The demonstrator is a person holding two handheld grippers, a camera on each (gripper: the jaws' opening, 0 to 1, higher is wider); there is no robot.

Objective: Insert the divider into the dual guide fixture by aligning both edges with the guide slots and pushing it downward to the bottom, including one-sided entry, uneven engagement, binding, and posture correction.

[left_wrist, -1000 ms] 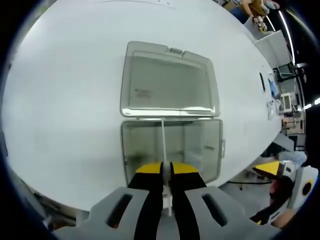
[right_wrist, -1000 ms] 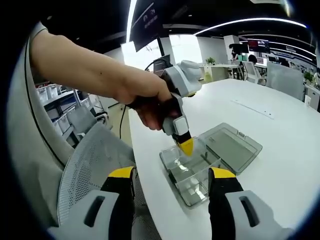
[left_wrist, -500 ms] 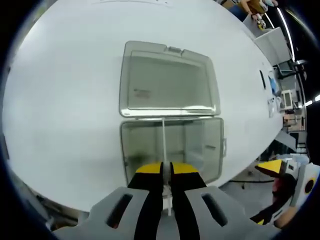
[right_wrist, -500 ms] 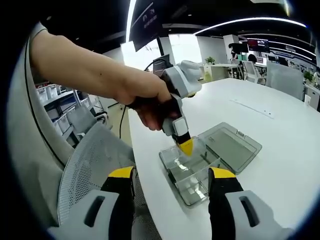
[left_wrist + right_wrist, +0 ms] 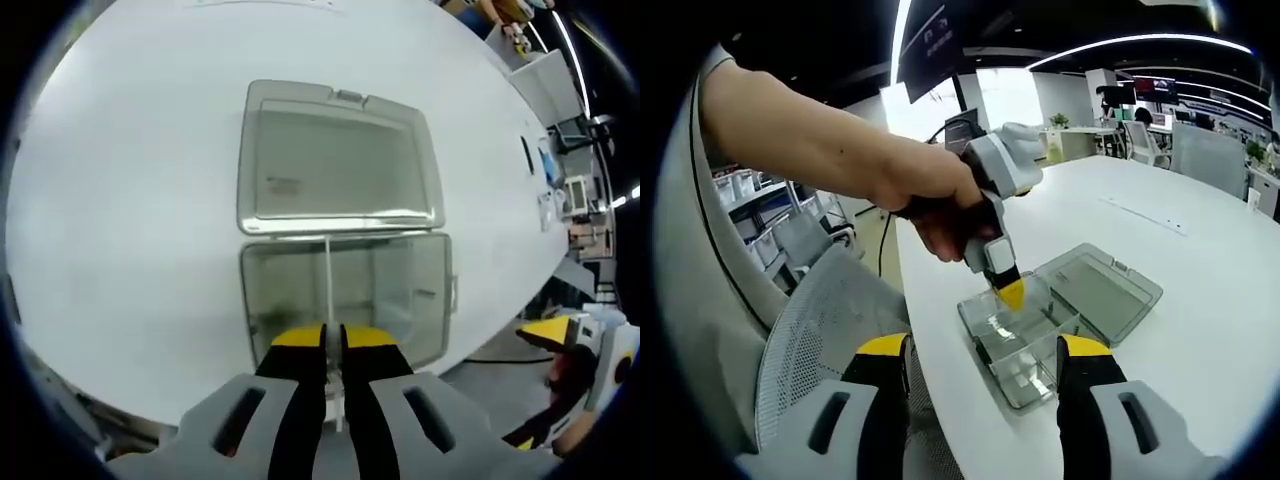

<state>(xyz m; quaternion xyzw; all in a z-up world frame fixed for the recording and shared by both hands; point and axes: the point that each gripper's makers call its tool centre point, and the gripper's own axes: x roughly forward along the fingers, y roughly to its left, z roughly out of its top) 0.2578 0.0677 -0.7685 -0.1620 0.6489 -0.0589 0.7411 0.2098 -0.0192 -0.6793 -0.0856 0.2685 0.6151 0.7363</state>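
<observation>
- Left gripper (image 5: pixel 332 345): yellow-tipped jaws pressed together on the near end of the divider (image 5: pixel 327 290), a thin pale strip running edge-on away from the tips.
- Divider standing inside the clear box (image 5: pixel 345 300), across its middle from near wall to far wall; how deep it sits in the side slots impossible to tell from above.
- Seen from the right gripper view, same left gripper (image 5: pixel 1009 292) pointing steeply down into the box (image 5: pixel 1025 345), held by a hand (image 5: pixel 930 205) reaching in from the left.
- Right gripper (image 5: pixel 985 350): jaws spread wide, holding nothing, hanging near the table edge just short of the box.
- Box unsupported by the second gripper, so likely to slide or tip on the white table (image 5: pixel 130 200) if pushed off-centre.
- Grip only at the near end: probable risk of that edge going down first, far edge lagging, strip cocking and jamming in the slots.
- Forcing against a jam apt to bend the thin strip or slip it out of the pinch.
- Beyond the box, hinged lid (image 5: pixel 335 160) lying open and flat on the table, clear of the work.
</observation>
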